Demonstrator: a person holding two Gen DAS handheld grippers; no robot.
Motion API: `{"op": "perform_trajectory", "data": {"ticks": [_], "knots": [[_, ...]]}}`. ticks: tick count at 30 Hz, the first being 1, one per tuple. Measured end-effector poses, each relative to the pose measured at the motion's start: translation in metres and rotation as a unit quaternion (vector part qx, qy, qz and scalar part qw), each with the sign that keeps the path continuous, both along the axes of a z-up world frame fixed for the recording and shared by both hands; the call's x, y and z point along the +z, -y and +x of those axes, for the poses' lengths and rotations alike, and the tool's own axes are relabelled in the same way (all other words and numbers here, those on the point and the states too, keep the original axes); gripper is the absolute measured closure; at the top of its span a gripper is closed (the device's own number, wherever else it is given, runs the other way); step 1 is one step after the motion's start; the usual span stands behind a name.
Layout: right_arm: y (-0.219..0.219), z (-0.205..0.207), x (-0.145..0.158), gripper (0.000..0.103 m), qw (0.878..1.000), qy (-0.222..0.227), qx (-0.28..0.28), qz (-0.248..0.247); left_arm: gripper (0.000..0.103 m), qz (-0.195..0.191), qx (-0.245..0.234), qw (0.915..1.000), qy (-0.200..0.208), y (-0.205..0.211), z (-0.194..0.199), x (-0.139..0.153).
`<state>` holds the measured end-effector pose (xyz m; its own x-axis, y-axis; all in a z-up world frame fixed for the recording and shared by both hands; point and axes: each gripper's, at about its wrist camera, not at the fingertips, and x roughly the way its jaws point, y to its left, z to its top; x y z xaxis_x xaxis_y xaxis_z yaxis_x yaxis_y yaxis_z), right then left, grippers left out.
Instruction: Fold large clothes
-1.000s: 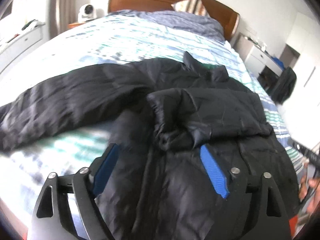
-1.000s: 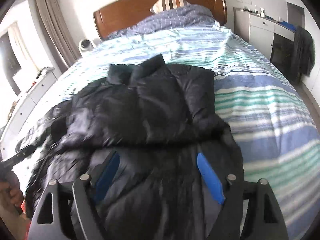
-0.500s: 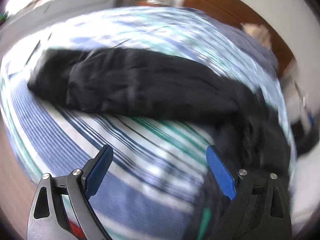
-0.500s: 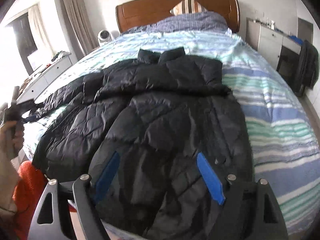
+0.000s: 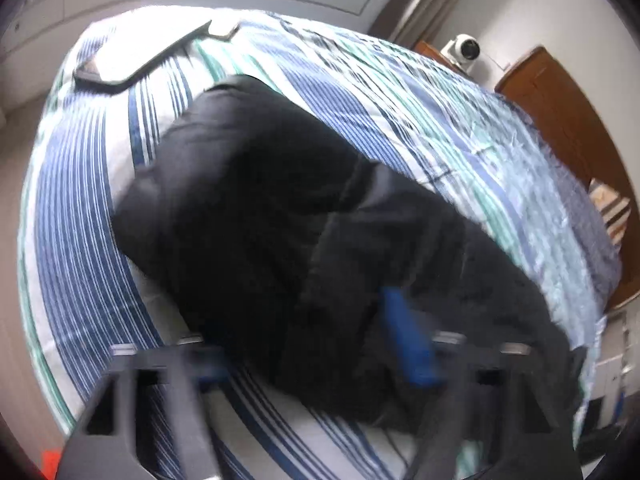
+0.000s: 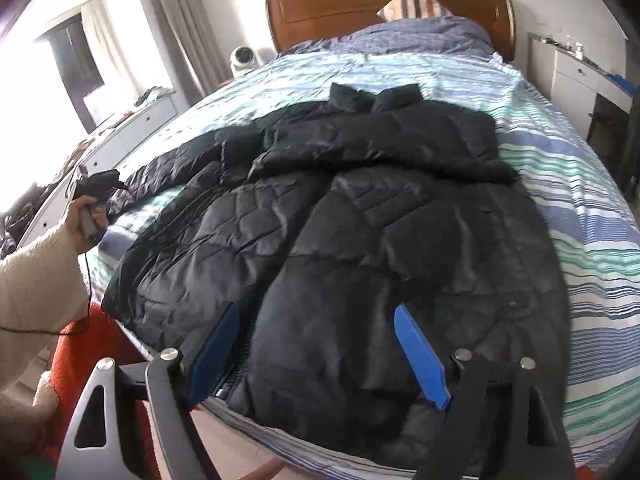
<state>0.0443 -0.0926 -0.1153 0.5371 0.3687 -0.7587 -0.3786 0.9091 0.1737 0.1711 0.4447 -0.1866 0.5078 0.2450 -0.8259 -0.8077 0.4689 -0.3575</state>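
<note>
A black quilted coat [image 6: 360, 216] lies spread across a bed with a blue, green and white striped cover [image 6: 592, 224], its collar toward the wooden headboard [image 6: 384, 4] at the top of the right wrist view and its hem at the near edge at the bottom.

At the left edge of that view, a hand [image 6: 86, 212] in a cream sleeve [image 6: 36, 280] holds the left gripper [image 6: 98, 184] at the end of the coat's outstretched sleeve [image 6: 168, 172], which runs from the left edge toward the centre of the frame.

In the blurred left wrist view, that dark sleeve [image 5: 256, 208] fills the centre, running from the upper left down to the lower right, with the left gripper [image 5: 316, 344] at the bottom edge. Its jaws are closing with the padded fabric between them. One blue pad [image 5: 408, 340] sits against the cloth right of centre; the other is smeared, so whether the fabric is already pinched cannot be told.

At the bottom centre of the right wrist view, the right gripper [image 6: 316, 352] hangs over the coat's hem with its jaws wide apart, its blue pads [image 6: 420, 356] to either side of the fabric below and nothing clamped. A white dresser [image 6: 576, 72] stands at the upper right.
</note>
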Motion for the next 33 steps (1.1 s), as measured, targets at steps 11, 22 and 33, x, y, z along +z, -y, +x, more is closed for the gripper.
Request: {"op": "perform_trajectory", "data": {"ticks": [11, 22, 33], "knots": [[0.015, 0.000, -0.001, 0.021, 0.999, -0.007, -0.008, 0.051, 0.098, 0.214, -0.177, 0.9588, 0.060, 0.104, 0.027, 0.125], [0.069, 0.014, 0.010, 0.021, 0.991, 0.004, -0.070, 0.112, 0.097, 0.361, -0.489, 0.7844, 0.124, 0.398, 0.047, 0.163], [0.113, 0.082, -0.013, 0.021, 0.959, -0.053, -0.145, 0.236, 0.034, 0.294, -0.603, 0.7418, 0.013, 0.511, 0.018, 0.048]]}}
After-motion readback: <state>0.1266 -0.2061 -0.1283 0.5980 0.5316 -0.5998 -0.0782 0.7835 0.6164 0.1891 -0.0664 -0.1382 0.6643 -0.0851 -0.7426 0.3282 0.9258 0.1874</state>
